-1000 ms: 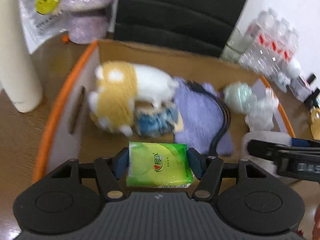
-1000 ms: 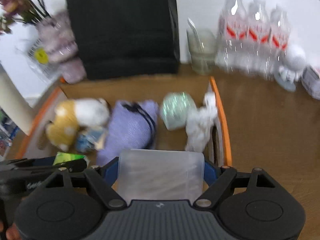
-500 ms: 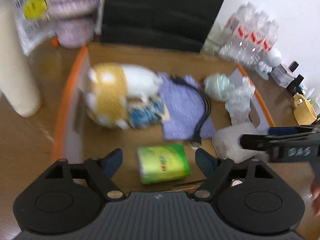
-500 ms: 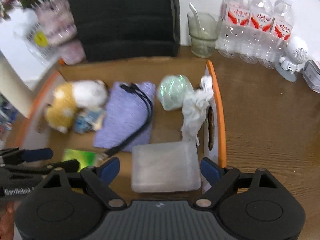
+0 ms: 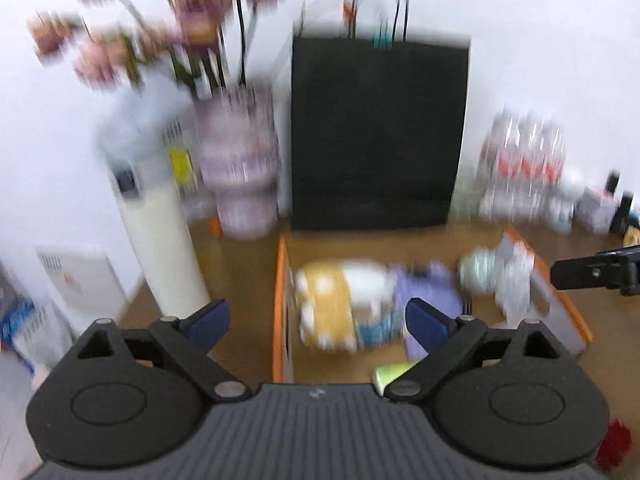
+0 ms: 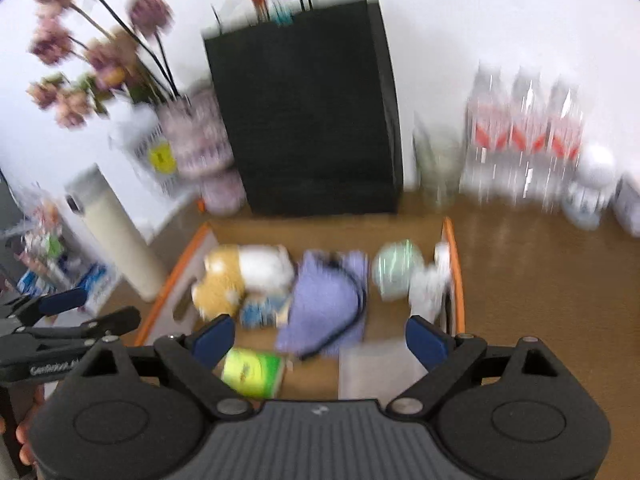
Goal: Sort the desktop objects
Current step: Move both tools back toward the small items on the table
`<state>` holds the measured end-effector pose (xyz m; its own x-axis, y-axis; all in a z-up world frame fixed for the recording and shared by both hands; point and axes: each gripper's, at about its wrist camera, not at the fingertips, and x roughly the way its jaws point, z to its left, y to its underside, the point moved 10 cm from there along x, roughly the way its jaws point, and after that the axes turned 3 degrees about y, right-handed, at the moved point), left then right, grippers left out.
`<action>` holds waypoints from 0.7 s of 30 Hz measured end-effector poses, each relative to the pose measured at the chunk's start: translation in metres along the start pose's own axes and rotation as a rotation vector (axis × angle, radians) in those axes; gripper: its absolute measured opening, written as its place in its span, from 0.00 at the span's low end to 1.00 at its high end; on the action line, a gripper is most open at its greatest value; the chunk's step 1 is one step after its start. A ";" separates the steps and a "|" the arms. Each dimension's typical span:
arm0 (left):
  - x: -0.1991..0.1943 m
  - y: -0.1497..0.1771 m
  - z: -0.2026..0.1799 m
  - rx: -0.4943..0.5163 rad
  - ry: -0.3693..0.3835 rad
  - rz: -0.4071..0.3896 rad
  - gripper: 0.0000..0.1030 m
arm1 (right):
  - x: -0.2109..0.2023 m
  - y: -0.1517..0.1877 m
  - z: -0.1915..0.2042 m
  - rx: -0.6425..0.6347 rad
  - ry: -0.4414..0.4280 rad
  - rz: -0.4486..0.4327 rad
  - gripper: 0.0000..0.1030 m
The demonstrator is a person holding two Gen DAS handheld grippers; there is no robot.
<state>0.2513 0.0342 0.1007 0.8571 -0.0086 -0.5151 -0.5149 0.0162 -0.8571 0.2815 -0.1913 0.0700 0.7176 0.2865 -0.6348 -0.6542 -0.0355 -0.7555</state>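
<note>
An orange-rimmed cardboard box (image 6: 454, 264) holds a yellow and white plush toy (image 6: 244, 276), a purple cloth (image 6: 324, 300) with a black cable, a mint ball (image 6: 396, 268) and crumpled white paper (image 6: 428, 288). A green tissue pack (image 6: 252, 372) and a translucent plastic case (image 6: 376, 368) lie at the box's near end. My right gripper (image 6: 319, 330) hangs open above them, holding nothing. My left gripper (image 5: 316, 312) is above the box's left rim (image 5: 280, 300). Its jaws are opening and nothing is between them. The tissue pack (image 5: 394, 372) peeks out under its right finger.
A black paper bag (image 6: 312, 120) stands behind the box. A vase of pink flowers (image 6: 192, 140) and a cream cylinder (image 6: 116, 232) are at the left. Water bottles (image 6: 524, 140), a glass jug (image 6: 436, 168) and a white figurine (image 6: 592, 184) stand at the right.
The left gripper let go of the tissue pack and the right let go of the plastic case; both now lie in the box. Both grippers rose, widened and tipped up toward the wall.
</note>
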 end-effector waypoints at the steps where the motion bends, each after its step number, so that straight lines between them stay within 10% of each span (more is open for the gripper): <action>1: -0.008 -0.002 -0.001 -0.004 -0.004 -0.062 0.98 | -0.007 -0.001 0.003 -0.016 -0.006 -0.062 0.90; 11: -0.030 0.025 -0.008 -0.048 -0.006 -0.062 1.00 | -0.029 0.028 0.000 0.009 -0.027 -0.169 0.90; 21: -0.102 0.192 -0.018 -0.110 0.006 0.021 1.00 | -0.095 0.200 -0.033 -0.110 0.228 -0.168 0.90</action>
<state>0.0645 0.0201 -0.0112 0.8461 -0.0150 -0.5328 -0.5317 -0.0932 -0.8418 0.0905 -0.2567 -0.0263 0.8569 0.0752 -0.5100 -0.5008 -0.1133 -0.8581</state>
